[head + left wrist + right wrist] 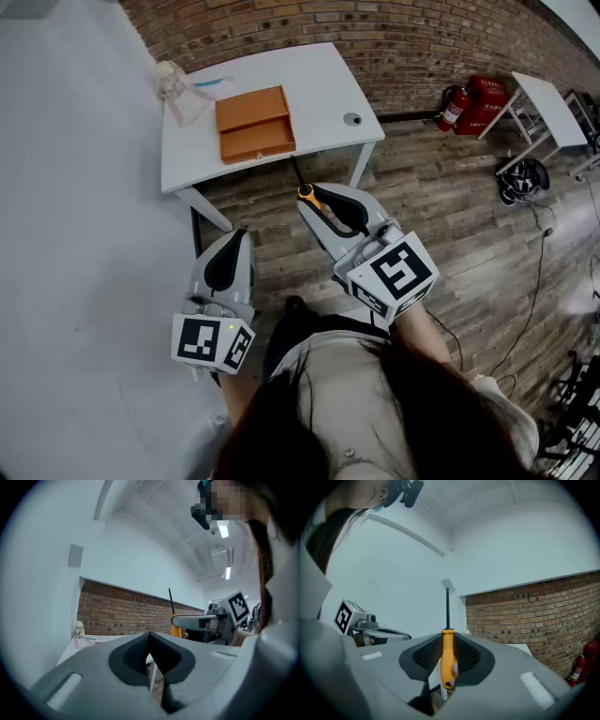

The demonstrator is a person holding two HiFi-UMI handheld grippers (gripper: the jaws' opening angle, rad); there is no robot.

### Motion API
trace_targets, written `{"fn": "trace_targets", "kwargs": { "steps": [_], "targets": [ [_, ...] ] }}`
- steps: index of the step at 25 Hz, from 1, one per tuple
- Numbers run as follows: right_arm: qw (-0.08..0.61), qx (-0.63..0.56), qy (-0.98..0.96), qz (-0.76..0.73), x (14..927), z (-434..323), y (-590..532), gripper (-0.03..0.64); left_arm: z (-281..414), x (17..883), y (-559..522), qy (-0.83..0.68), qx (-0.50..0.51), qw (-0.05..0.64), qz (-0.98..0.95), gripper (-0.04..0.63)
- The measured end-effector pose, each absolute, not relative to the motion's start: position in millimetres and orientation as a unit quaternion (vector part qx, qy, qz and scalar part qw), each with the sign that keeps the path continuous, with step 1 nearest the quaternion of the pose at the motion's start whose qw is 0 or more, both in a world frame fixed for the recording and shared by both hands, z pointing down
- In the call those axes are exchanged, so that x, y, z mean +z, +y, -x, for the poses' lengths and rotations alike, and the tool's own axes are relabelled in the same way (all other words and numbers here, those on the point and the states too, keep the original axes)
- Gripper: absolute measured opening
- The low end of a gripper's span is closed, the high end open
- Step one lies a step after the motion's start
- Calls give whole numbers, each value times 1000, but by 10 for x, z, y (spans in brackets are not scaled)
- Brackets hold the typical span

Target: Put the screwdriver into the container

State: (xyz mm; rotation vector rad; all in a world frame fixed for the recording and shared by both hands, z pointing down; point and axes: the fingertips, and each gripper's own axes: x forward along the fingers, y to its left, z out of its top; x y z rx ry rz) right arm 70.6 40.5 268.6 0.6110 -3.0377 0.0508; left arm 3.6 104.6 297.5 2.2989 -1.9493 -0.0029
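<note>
Screwdriver (447, 660) stood upright, its orange handle pinched between the jaws of the right claw (448, 638), black shaft rising above them. The left claw (150, 639), beside it, was closed on nothing. The orange container (254, 124) lay well ahead of both on the white table (323, 84).

Bare lab or workshop space: red brick wall (375, 28), wood-plank floor (450, 187), white rectangular worktop (319, 94), red fire extinguisher (454, 106), loose black cable (539, 272).

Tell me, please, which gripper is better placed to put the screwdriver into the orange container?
Right. The right gripper is shut on the screwdriver, its shaft pointing toward the table holding the container; the left gripper is shut on nothing.
</note>
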Motion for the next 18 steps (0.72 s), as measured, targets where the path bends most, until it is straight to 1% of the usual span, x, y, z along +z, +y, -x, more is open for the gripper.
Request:
{"fn": "trace_targets", "kwargs": {
  "steps": [9, 18],
  "targets": [
    [13, 27, -977, -211, 2687, -499, 245, 78, 191, 3005, 929, -638, -1, 62, -768, 2],
    [10, 15, -977, -212, 2649, -127, 213, 78, 557, 2989, 887, -634, -9, 58, -771, 2]
  ]
}}
